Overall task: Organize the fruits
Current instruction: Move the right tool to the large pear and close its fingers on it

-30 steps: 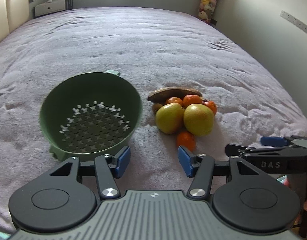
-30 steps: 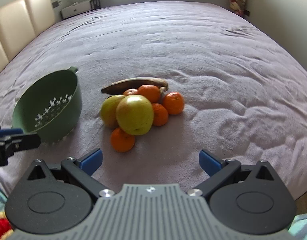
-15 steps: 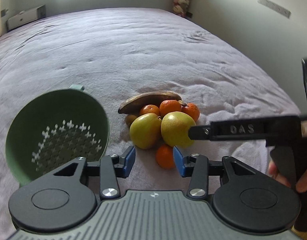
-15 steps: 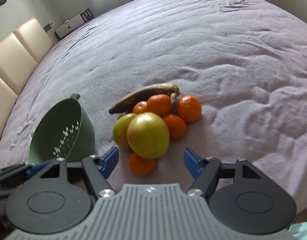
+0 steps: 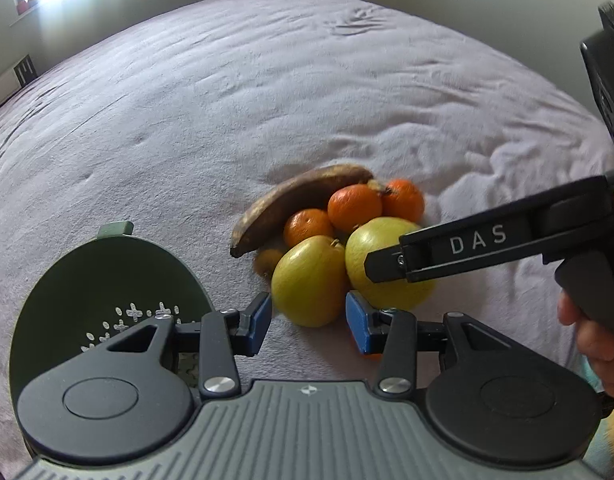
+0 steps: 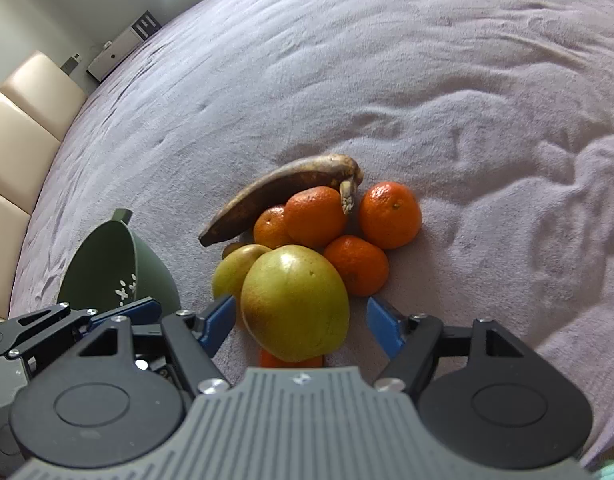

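A heap of fruit lies on the lilac bedspread: two yellow-green apples at its near side, mandarins packed behind them, and a browned banana lying at the far edge with its long axis slanting across the view, stem end toward the mandarins. The larger apple sits directly ahead of the right tool, between its two blue pads; a visible gap remains on the right side and the left pad stands at the fruit's edge, so the tool reads as open, its jaws having just been narrowing around the fruit without yet pressing on it. The smaller apple, touching the larger one, lies just beyond the left tool, slightly past the fingertips and centred on the gap; this tool is likewise open and empty, its jaws having just been closing to about the fruit's width. One more mandarin lies half hidden under the right tool. The green colander, empty, stands to the left of the heap, nearer the left tool. Judged from this layout, the right hand is better placed to grasp first, since its apple already lies between the pads; the colander is the probable destination.
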The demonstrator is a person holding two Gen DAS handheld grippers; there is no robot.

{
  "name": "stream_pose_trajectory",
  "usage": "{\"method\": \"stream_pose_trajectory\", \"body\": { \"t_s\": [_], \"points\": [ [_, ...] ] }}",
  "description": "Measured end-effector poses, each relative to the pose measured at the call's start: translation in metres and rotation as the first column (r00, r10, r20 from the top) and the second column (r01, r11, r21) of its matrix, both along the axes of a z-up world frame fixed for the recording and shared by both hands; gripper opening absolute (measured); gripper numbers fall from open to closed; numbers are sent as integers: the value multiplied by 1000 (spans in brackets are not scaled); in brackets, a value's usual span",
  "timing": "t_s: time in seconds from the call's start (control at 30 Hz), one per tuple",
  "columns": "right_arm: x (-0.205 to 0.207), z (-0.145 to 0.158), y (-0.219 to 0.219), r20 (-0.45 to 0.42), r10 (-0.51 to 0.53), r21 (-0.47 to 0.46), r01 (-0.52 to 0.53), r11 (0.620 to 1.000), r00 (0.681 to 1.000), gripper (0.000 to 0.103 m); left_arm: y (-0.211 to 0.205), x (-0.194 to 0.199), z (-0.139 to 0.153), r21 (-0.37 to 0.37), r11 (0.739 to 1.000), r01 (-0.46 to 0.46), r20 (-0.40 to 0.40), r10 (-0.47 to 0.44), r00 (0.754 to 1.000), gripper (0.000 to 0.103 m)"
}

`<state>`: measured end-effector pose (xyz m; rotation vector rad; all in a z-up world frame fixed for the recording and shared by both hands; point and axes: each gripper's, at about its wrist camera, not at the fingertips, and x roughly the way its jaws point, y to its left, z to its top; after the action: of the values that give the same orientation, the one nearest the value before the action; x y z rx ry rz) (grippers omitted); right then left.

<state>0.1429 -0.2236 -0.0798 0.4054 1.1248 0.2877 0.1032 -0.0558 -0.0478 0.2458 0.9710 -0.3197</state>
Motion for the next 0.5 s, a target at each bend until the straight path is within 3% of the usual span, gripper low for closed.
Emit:
{"method": "stream_pose_trajectory", "body": {
  "t_s": [0.2, 0.5],
  "points": [
    [6, -11, 9, -30, 6, -8, -6, 1000, 1000, 72, 2, 4, -13, 15, 1000, 11, -23, -11, 1000, 51],
    [8, -21, 16, -59, 14, 9, -13, 1000, 998, 63, 7, 6, -18, -1, 1000, 0, -13, 0, 1000, 51]
  ]
}}
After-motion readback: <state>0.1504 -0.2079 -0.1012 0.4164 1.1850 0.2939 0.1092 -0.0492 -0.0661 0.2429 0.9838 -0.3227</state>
